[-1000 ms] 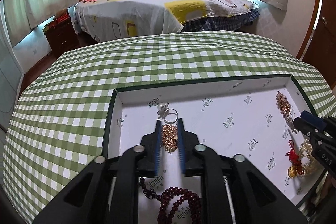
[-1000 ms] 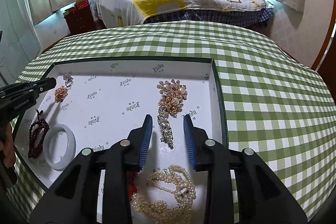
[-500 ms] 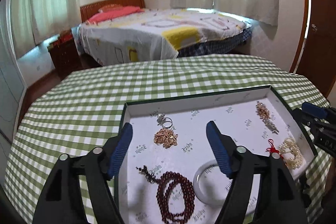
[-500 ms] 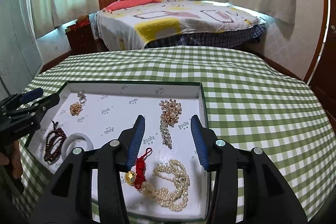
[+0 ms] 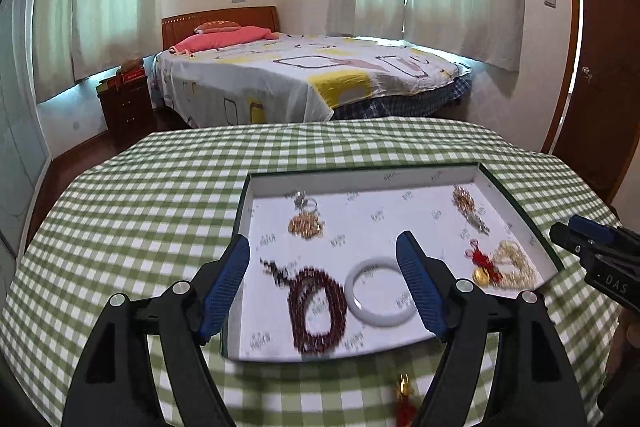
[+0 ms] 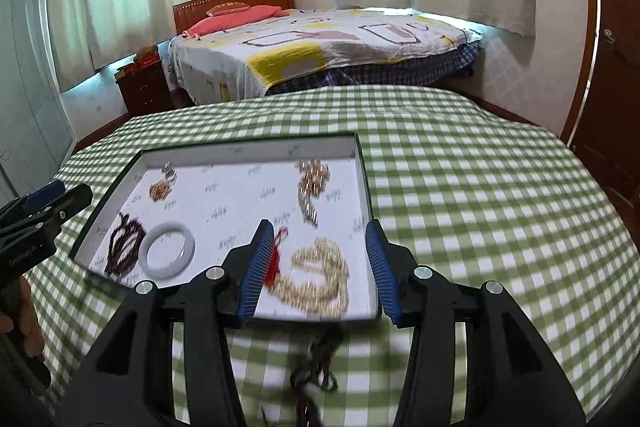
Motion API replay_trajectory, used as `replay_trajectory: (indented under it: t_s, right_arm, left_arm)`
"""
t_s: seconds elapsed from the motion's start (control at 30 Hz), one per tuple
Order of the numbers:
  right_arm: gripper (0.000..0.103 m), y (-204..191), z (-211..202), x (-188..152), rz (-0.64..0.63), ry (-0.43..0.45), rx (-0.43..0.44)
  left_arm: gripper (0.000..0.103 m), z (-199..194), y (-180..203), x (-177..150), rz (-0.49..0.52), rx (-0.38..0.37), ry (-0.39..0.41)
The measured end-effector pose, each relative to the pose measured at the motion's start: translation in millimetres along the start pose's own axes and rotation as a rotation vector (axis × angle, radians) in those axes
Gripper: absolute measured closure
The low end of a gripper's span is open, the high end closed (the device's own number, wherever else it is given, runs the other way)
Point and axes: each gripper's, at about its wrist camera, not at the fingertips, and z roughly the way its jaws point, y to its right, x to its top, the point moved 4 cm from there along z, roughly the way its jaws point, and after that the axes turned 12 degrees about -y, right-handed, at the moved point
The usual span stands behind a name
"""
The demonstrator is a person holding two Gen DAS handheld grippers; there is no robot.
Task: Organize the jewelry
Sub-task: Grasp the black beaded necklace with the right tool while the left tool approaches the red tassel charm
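Lying blurred in the white tray [image 5: 400, 175], jewelry [image 5: 318, 309] sits untouched; both tools [image 5: 323, 287] [image 6: 316, 265] spread, empty.

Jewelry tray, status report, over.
Left hand-held gripper and right hand-held gripper open, empty, jaws just widened. Jewelry tray holds six pieces. Two pieces loose on tablecloth. Nothing blocking.

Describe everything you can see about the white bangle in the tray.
The white bangle is a plain, thick, closed ring, smooth and milky, looking like jade or glass. It lies flat on the printed white floor of the tray, toward the near edge, with the paper showing through its middle. The dark red bead bracelet lies right beside it, close enough that I cannot tell whether they touch. Neither gripper touches it. The right wrist view shows it the same way.
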Motion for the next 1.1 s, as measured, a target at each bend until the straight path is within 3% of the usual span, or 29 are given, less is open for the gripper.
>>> replay_trajectory:
  t_s: [0.53,0.77,1.1]
  right_arm:
    - [0.056,-11.8,2.0,-90.3,-0.03,-0.079,-0.011]
    - [0.059,-5.2,5.8,-98.3,-0.01,-0.084,-0.006]
    - [0.076,-3.3,6.9,-101.7,0.003,-0.092,0.004]
  left_arm:
    - [0.03,-8.3,10.8,-64.4,0.008,-0.024,-0.074]
    - [0.03,-5.9,16.7,-76.3,0.011,-0.027,-0.091]
    - [0.03,-5.8,18.1,-82.1,0.009,-0.029,-0.107]
